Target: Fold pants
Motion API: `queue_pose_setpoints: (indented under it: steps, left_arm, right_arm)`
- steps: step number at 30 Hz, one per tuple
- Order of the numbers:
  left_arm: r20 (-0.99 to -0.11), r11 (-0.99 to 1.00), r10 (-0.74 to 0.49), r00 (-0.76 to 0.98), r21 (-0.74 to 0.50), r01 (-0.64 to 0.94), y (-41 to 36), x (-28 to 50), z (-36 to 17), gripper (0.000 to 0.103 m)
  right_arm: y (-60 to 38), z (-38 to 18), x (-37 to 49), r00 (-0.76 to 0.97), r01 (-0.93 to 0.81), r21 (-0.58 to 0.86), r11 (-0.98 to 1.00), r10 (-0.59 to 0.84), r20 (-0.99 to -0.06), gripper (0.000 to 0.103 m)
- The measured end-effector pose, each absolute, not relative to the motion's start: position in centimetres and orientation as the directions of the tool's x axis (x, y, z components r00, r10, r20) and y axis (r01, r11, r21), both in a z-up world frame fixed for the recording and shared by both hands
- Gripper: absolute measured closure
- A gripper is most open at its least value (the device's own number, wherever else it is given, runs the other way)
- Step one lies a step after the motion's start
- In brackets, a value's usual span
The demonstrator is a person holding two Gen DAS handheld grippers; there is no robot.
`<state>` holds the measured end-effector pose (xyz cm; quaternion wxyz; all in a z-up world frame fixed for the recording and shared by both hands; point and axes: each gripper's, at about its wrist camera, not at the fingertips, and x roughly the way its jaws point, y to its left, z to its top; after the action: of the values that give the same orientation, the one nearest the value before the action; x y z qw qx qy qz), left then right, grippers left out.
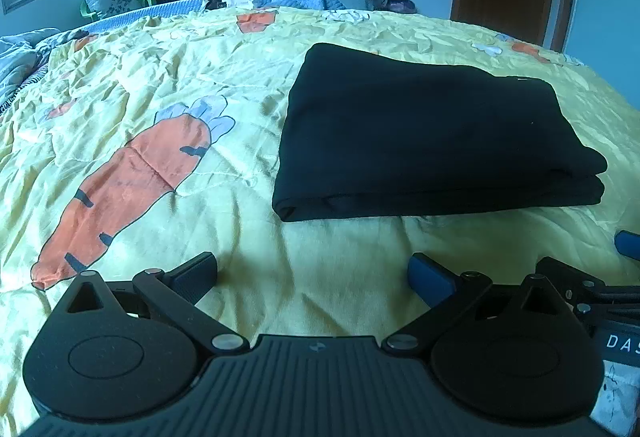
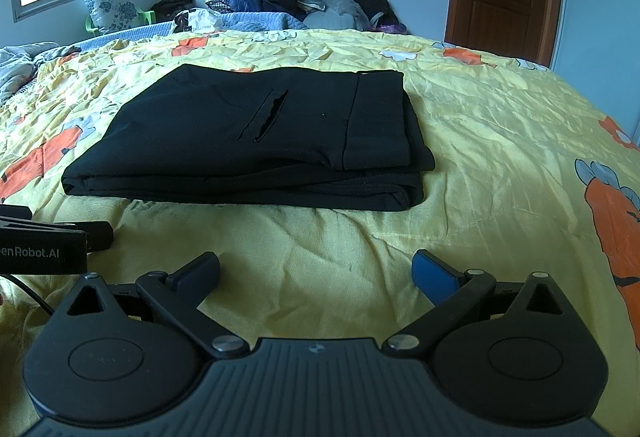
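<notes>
A yellow carrot-print bedspread (image 2: 500, 141) is covering the bed. The black pants (image 2: 248, 141) are lying on it folded into a flat stack, pocket slit facing up. The left tool (image 1: 312, 277) and right tool (image 2: 316, 273) are hovering just short of it, both spread wide, apparently holding nothing.
</notes>
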<state>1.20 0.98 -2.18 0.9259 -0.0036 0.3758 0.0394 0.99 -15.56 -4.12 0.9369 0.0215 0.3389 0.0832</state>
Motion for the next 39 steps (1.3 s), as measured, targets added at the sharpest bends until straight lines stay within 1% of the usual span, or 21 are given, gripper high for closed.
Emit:
queue_pose_setpoints:
  steps: [16, 39]
  left_arm:
    - [-0.714, 0.996, 0.083, 0.695, 0.028, -0.09, 0.77, 1.3, -1.97, 0.0]
    - [-0.714, 0.995, 0.085, 0.695, 0.024, -0.097, 0.75, 1.25, -1.97, 0.0]
  right_arm:
    - [-15.53, -4.11, 0.95, 0.757, -0.141, 0.096, 0.985, 0.17, -0.631, 0.0]
    - [-15.51, -4.14, 0.97, 0.757, -0.141, 0.096, 0.985, 0.17, -0.631, 0.0]
